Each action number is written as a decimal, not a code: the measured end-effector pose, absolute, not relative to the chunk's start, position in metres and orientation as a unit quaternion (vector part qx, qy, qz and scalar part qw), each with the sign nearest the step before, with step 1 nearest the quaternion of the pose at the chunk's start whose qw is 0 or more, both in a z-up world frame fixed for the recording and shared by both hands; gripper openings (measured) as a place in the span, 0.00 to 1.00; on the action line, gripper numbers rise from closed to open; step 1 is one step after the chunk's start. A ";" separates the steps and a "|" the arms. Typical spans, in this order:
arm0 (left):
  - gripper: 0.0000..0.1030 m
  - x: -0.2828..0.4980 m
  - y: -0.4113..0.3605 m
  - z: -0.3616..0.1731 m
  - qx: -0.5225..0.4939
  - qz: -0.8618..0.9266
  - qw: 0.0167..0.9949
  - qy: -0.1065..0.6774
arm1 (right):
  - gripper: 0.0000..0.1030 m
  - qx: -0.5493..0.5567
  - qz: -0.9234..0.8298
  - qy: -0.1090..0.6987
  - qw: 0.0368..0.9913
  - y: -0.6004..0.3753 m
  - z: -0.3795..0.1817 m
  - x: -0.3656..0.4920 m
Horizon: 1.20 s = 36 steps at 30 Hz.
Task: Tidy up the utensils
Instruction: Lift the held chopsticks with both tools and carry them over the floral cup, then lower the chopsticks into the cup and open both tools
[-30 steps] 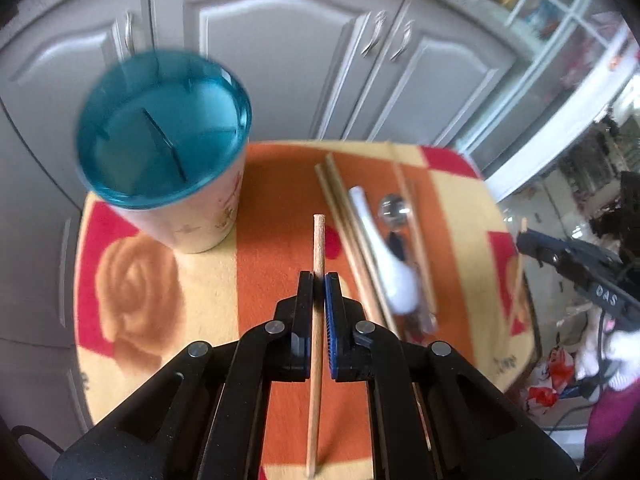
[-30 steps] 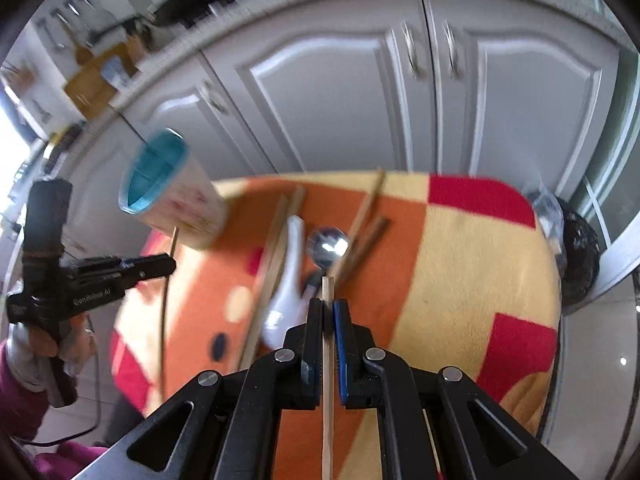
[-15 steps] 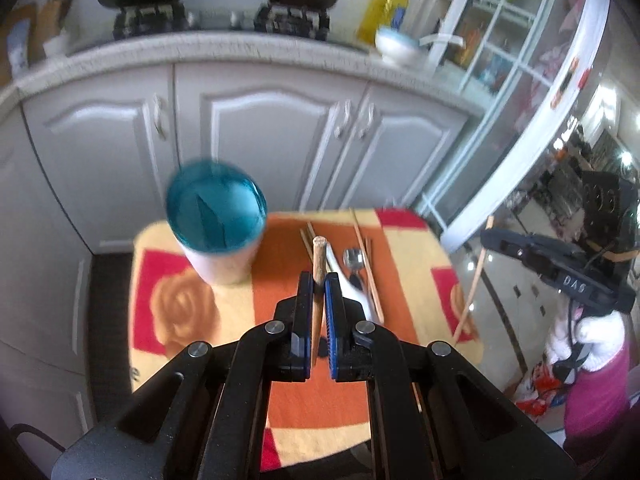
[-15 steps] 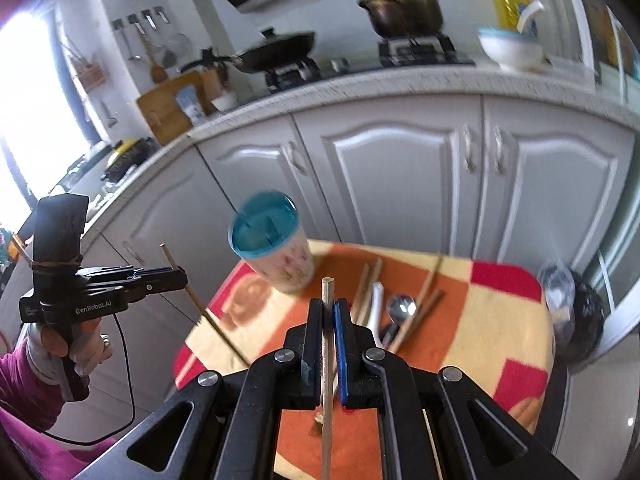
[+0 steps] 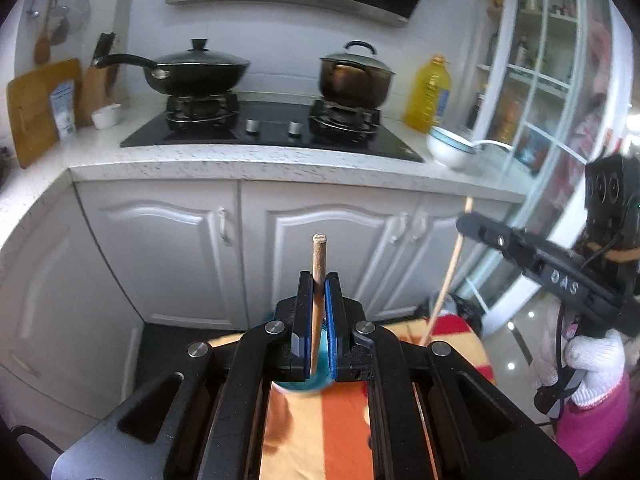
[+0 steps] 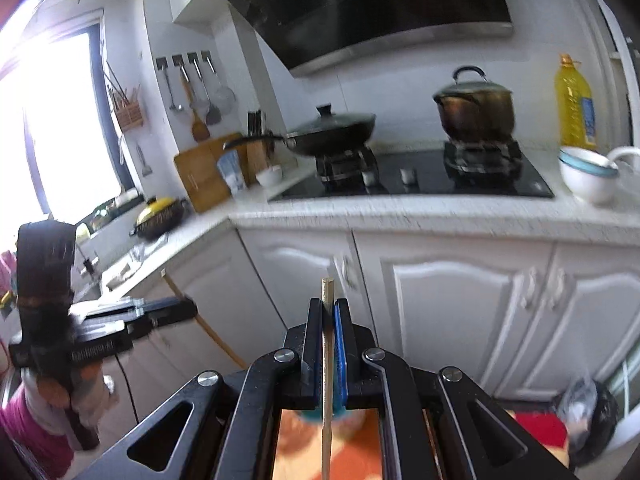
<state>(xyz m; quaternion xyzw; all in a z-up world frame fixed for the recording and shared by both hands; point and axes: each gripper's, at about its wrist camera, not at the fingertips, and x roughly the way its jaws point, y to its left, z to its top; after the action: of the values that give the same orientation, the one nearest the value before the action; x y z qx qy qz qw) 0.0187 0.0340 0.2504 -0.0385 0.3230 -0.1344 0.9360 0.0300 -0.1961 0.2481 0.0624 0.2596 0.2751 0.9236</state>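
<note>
From my station, one marking reads clearly: the white letters "DAS" on the black body of the right gripper (image 5: 464,227), at the right edge of the left wrist view. In the right wrist view, a pale line of lettering runs along the body of the left gripper (image 6: 188,309) at the lower left; I find it too blurred to read. The yellow bottle (image 6: 574,104) at the upper right carries a blue label, and the range hood (image 6: 360,12) bears a small mark near the top; both are illegible.
</note>
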 end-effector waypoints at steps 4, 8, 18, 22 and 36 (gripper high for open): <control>0.04 0.044 0.040 0.229 -0.031 -0.108 0.935 0.337 | 0.05 0.056 0.264 0.245 0.931 -0.168 0.251 0.072; 0.04 0.064 0.043 0.205 -0.033 -0.100 0.927 0.359 | 0.05 0.061 0.269 0.248 0.929 -0.150 0.235 0.110; 0.04 0.085 0.037 0.151 -0.036 -0.088 0.911 0.401 | 0.05 0.045 0.262 0.296 0.917 -0.126 0.166 0.158; 0.04 0.090 0.037 0.136 -0.039 -0.080 0.906 0.415 | 0.05 0.044 0.264 0.331 0.905 -0.124 0.137 0.163; 0.38 0.070 0.037 0.138 -0.057 -0.064 0.909 0.408 | 0.39 0.059 0.263 0.380 0.885 -0.142 0.120 0.144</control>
<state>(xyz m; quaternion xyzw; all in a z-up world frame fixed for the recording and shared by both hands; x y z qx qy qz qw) 0.0696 0.0375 0.1377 -0.0566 0.4083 -0.0642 0.9088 0.1441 -0.1424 0.1202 0.0592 0.3800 0.2631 0.8848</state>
